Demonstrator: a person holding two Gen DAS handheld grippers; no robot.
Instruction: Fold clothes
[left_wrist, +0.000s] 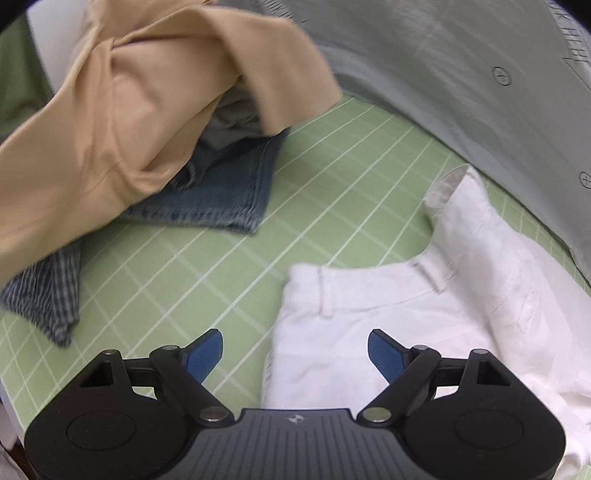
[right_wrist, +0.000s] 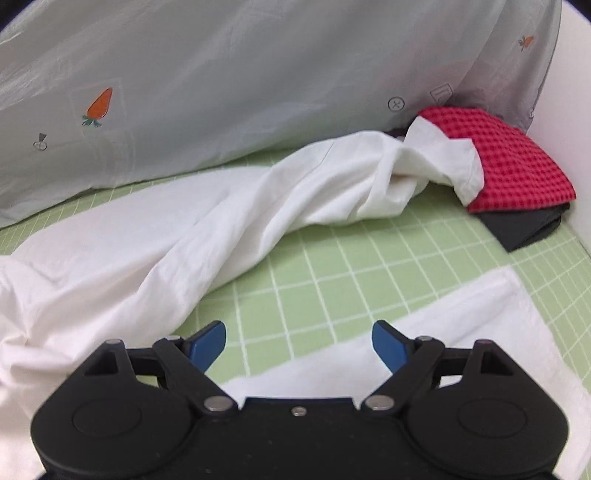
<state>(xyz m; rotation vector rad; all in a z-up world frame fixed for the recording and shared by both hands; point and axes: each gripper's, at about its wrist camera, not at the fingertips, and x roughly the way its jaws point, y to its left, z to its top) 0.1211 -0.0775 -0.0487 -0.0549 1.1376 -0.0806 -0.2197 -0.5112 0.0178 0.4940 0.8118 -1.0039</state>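
White trousers (left_wrist: 424, 325) lie on the green grid mat (left_wrist: 295, 206), waistband toward the left wrist camera. My left gripper (left_wrist: 295, 350) hovers open just above the waistband's left corner, with nothing between its blue pads. In the right wrist view one crumpled white trouser leg (right_wrist: 207, 221) stretches across the mat (right_wrist: 332, 269) to the far right, and the other leg (right_wrist: 461, 332) lies flatter near the camera. My right gripper (right_wrist: 299, 341) is open above the gap between the two legs, empty.
A heap of tan cloth (left_wrist: 122, 110), denim (left_wrist: 221, 188) and a checked garment (left_wrist: 48, 295) sits at the left. A red waffle cloth (right_wrist: 517, 162) on a dark folded item (right_wrist: 524, 225) lies far right. A person's grey carrot-print garment (right_wrist: 221, 92) fills the back.
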